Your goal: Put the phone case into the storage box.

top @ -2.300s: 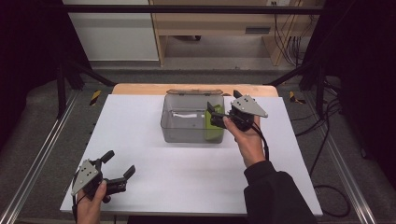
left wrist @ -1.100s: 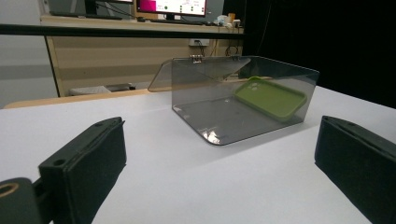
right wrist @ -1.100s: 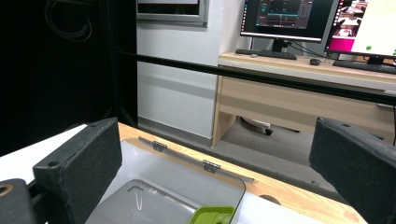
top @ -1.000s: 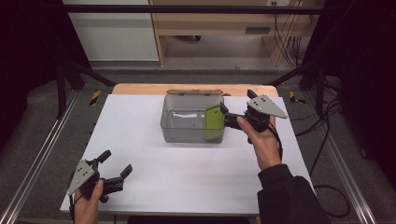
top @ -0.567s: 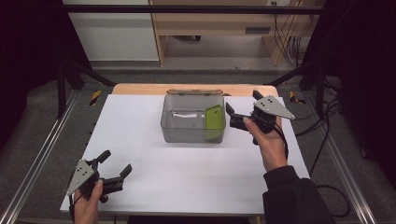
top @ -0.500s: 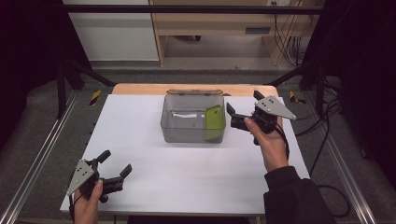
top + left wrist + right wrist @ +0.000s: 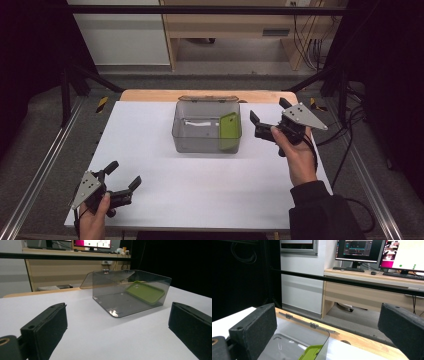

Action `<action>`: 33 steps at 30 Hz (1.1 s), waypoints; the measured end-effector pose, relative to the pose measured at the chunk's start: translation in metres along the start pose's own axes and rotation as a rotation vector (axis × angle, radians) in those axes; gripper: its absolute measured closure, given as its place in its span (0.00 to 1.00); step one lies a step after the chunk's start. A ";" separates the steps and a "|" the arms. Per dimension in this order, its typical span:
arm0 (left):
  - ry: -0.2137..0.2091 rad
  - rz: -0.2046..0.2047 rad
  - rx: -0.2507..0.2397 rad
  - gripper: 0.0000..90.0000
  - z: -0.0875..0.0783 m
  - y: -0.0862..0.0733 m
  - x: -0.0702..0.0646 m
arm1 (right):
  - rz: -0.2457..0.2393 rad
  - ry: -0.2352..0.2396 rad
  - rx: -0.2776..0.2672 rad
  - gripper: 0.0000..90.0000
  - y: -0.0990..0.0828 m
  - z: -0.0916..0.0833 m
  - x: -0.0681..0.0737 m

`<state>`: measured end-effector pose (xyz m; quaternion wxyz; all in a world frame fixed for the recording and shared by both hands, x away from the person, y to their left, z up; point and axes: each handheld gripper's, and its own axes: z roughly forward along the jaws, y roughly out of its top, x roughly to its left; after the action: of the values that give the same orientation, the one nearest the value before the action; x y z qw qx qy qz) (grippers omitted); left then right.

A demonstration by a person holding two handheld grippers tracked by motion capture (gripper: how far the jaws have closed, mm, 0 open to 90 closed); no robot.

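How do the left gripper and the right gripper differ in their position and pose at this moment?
The left gripper is low at the near left corner of the white table, far from the clear box. The right gripper is raised beside the box's right wall, close to the green case leaning inside it. The left one points right; the right one points left toward the box. Both are open and hold nothing.

The box (image 7: 207, 131) stands on the table (image 7: 165, 165), toward its far edge and about midway across; the case (image 7: 229, 131) leans inside the box against its right wall; the lid (image 7: 208, 99) hangs open behind the box; the right gripper (image 7: 267, 120) sits just right of the box; the left gripper (image 7: 123, 176) sits well before the box and to its left, near the table's front edge.
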<state>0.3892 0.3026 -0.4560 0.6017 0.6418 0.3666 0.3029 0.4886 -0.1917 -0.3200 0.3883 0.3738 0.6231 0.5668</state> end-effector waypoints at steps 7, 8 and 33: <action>0.001 0.000 0.000 0.02 0.000 0.000 0.000 | 0.007 -0.007 -0.006 0.02 0.001 -0.006 -0.006; 0.001 0.000 0.000 0.02 0.000 0.000 0.000 | 0.008 -0.007 -0.005 0.02 0.002 -0.007 -0.007; 0.000 0.001 0.000 0.02 0.000 0.000 0.000 | 0.009 -0.026 -0.006 0.01 0.003 -0.025 -0.023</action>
<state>0.3892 0.3032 -0.4561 0.6015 0.6420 0.3663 0.3032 0.4753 -0.2224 -0.3143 0.3950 0.3828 0.6145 0.5656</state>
